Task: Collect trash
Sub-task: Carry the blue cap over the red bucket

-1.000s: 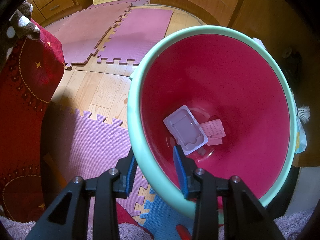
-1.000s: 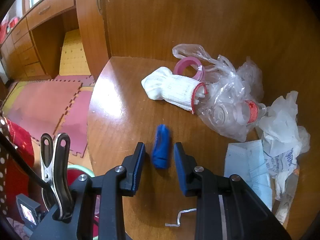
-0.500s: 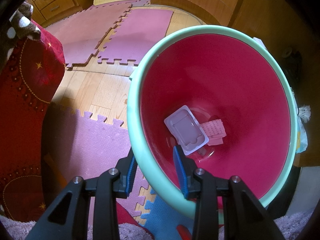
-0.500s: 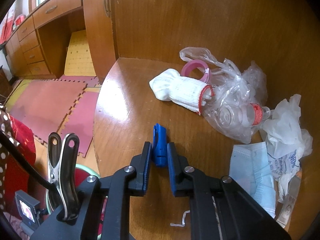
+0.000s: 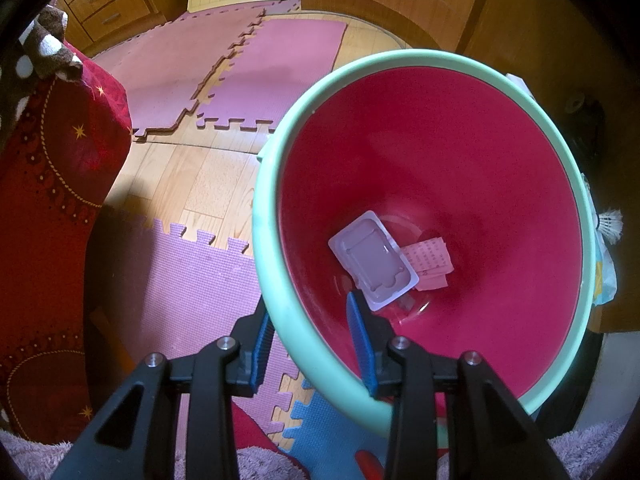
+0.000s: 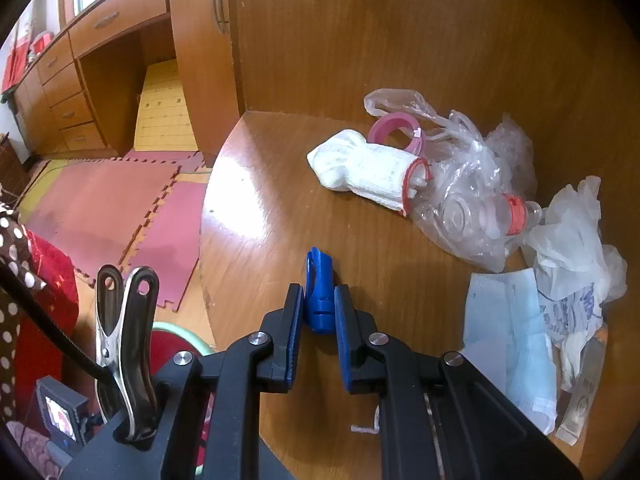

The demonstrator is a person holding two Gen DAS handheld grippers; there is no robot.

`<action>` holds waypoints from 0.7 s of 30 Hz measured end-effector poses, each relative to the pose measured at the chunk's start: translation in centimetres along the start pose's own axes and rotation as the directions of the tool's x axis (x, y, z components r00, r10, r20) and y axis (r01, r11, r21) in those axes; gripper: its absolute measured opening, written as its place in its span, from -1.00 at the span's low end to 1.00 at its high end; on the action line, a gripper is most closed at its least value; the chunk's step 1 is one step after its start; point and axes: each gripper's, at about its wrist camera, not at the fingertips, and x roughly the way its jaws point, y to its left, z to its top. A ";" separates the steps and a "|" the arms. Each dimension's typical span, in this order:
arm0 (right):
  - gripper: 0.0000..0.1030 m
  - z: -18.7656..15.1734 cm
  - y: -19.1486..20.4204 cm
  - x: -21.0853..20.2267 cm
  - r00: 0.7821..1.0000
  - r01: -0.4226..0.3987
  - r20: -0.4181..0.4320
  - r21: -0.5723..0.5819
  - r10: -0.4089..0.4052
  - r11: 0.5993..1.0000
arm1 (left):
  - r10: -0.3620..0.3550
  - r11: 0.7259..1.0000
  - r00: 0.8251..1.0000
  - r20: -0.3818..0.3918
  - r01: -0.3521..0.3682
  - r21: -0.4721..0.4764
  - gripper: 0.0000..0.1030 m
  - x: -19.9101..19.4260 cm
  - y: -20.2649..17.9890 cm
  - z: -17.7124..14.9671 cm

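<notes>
In the left wrist view a bin (image 5: 420, 56) with a teal rim and red inside hangs tilted over the floor. My left gripper (image 5: 308, 308) is shut on its near rim, one pad outside and one inside. A clear plastic tray (image 5: 372, 260) and a pink paper slip (image 5: 430, 258) lie at the bottom. In the right wrist view my right gripper (image 6: 319, 292) is shut on a small blue plastic piece (image 6: 318, 272), held just over the round wooden table (image 6: 280, 220).
On the table lie a white rolled glove (image 6: 368, 172), a pink tape ring (image 6: 394, 126), a clear bag holding a bottle (image 6: 472, 208), a white plastic bag (image 6: 572, 232) and a pale blue face mask (image 6: 512, 320). Foam mats (image 5: 248, 72) cover the floor; a red cloth (image 5: 52, 200) hangs left.
My right gripper has closed onto the blue plastic piece, which now stands on edge between the pads. The left gripper and bin have not moved.
</notes>
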 end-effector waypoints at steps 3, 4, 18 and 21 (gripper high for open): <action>-0.68 -0.3 0.2 -0.3 1.000 -0.008 -0.003 -0.004 0.008 1.000 | -0.001 1.000 1.000 -0.001 0.001 -0.002 -0.26 0.0 -0.1 0.0; -0.68 -0.4 0.4 -0.4 1.000 -0.012 -0.002 -0.006 0.012 1.000 | 0.000 1.000 1.000 0.000 0.000 -0.001 -0.26 0.0 -0.2 0.0; -0.68 -1.8 3.5 -3.4 0.996 -0.078 0.043 -0.076 0.082 0.994 | 0.001 1.000 1.000 -0.005 -0.001 0.000 -0.26 0.0 -0.1 0.2; -0.68 -2.4 4.6 -4.1 0.993 -0.105 0.048 -0.098 0.110 0.990 | -0.001 1.000 1.000 -0.008 0.001 -0.006 -0.26 0.0 -0.2 0.3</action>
